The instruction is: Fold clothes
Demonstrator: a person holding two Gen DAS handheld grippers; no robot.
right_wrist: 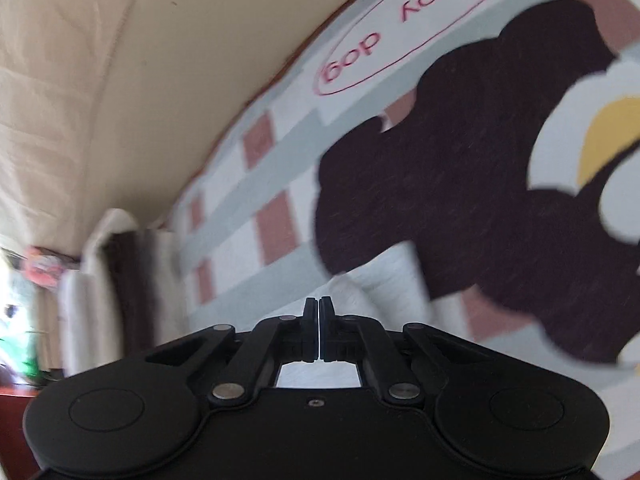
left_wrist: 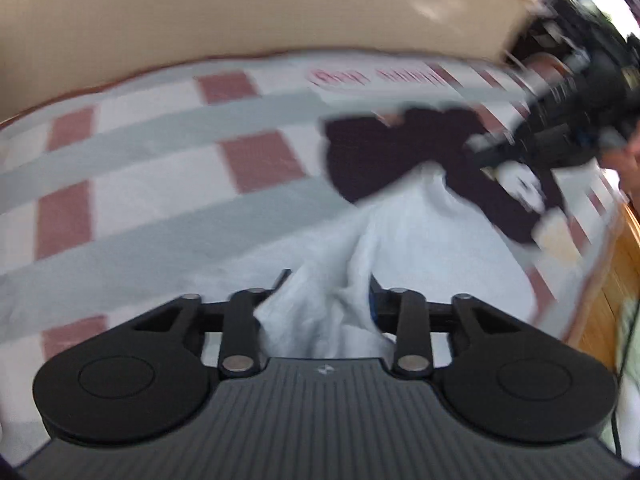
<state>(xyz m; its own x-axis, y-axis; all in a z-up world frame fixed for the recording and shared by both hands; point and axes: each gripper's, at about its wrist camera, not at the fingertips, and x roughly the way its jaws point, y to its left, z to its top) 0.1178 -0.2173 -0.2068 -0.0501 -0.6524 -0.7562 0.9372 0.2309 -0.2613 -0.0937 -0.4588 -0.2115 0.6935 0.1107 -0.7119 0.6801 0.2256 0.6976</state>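
Observation:
A white garment (left_wrist: 420, 240) lies crumpled on a checked bedsheet (left_wrist: 160, 184). One end of it is bunched up between the fingers of my left gripper (left_wrist: 329, 278). The jaws stand part way apart, the cloth fills the gap, touches both fingers and hides the pads. My right gripper (right_wrist: 319, 300) is shut, with only a hairline slit and nothing seen between the pads. It hovers just short of a fold of the white garment (right_wrist: 360, 284). In the left wrist view the right gripper (left_wrist: 492, 152) is a dark blur at the far right, over the garment's other end.
The bedsheet (right_wrist: 248, 232) carries a large dark brown dog print (right_wrist: 460, 184) and red lettering (right_wrist: 404, 28). A beige padded headboard (left_wrist: 240, 8) rises behind it. A wooden bed edge (left_wrist: 612, 280) runs along the right. Part of a person's hand (left_wrist: 630, 168) shows by the right gripper.

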